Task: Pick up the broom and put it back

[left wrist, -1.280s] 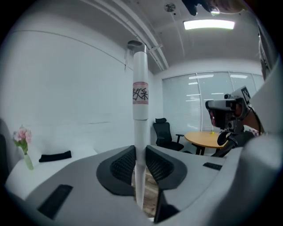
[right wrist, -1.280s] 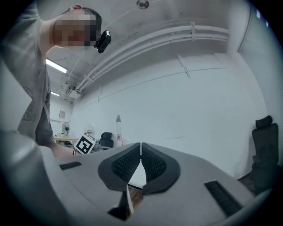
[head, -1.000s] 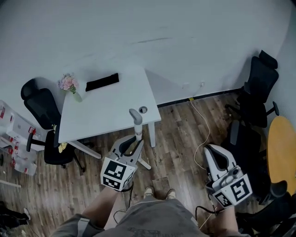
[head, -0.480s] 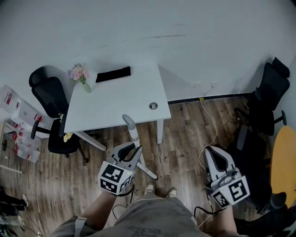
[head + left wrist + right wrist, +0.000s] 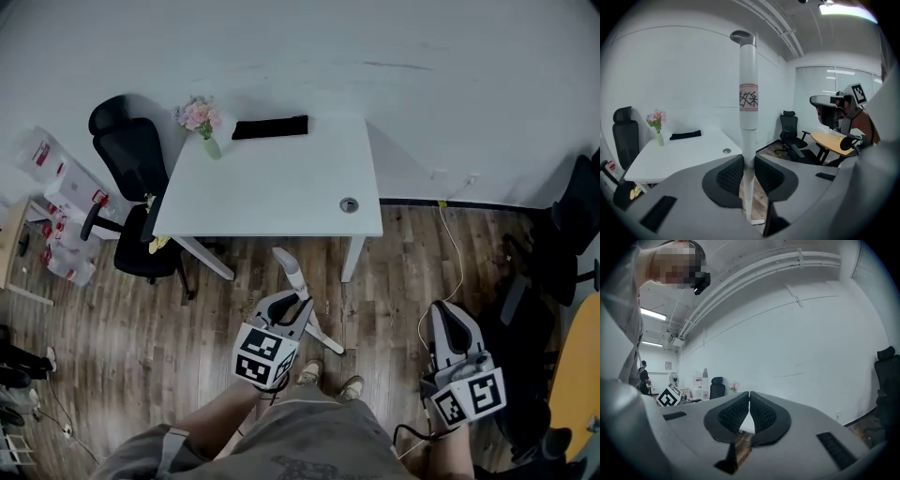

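Just one broom [image 5: 292, 270], clamped in left claw [image 5: 748, 165].

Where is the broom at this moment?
The broom is mid-frame in the head view, its white handle clamped in the left gripper, over the wood floor just short of the white table's near edge.

Table [image 5: 272, 192] against wall [image 5: 394, 47]. Flowers [image 5: 199, 118] on its back-left corner, cloth [image 5: 270, 127] just right of them. Chair [image 5: 131, 173] left of table, boxes [image 5: 64, 192] further left. Broom [image 5: 294, 273] before table's front edge.
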`<state>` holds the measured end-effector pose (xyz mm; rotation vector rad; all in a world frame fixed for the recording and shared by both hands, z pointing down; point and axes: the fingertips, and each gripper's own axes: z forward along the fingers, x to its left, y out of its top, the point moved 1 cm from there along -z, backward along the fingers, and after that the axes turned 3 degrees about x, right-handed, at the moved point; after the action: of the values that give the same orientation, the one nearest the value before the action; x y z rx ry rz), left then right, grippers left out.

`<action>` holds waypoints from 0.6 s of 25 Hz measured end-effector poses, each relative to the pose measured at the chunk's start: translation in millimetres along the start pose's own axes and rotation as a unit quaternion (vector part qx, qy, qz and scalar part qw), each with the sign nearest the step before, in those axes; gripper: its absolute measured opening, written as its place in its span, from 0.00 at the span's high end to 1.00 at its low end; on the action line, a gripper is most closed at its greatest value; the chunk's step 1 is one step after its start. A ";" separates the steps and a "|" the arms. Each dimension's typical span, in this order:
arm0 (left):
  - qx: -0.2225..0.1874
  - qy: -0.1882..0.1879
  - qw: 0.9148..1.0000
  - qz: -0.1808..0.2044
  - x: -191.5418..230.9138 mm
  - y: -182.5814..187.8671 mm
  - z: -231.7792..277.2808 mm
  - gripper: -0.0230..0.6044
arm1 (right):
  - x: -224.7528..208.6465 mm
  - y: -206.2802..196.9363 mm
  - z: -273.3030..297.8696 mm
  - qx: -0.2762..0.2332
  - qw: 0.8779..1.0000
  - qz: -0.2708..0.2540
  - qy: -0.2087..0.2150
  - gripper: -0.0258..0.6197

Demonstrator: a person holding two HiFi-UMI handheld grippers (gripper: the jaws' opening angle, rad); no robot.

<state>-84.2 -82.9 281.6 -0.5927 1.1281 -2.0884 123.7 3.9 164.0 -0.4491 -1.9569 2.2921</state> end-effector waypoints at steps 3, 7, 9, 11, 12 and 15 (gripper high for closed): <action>0.015 0.016 1.000 -0.007 6.9 -19.1 11.7 0.82 | -0.6 -12.4 16.2 0.015 1.000 0.010 0.009 0.91; 0.042 0.038 0.998 -0.017 19.3 -52.0 28.0 0.82 | -0.2 -35.8 36.6 0.037 0.999 0.017 0.023 0.91; 0.057 0.049 0.997 -0.024 29.1 -69.1 36.7 0.82 | 0.0 -49.5 48.6 0.051 0.998 0.018 0.030 0.91; 0.073 0.060 0.995 -0.034 39.7 -86.4 44.6 0.82 | 0.5 -62.4 60.9 0.065 0.997 0.020 0.037 0.91; 0.082 0.065 0.994 -0.039 45.0 -95.4 48.4 0.82 | 0.8 -68.6 67.0 0.072 0.996 0.021 0.040 0.91; 0.106 0.080 0.990 -0.055 61.6 -121.9 59.8 0.82 | 1.5 -88.6 85.8 0.091 0.994 0.028 0.051 0.91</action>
<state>-128.1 -113.3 420.8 -0.3994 0.9617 -2.3495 87.7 -62.0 261.9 -0.5956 -1.6906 2.4014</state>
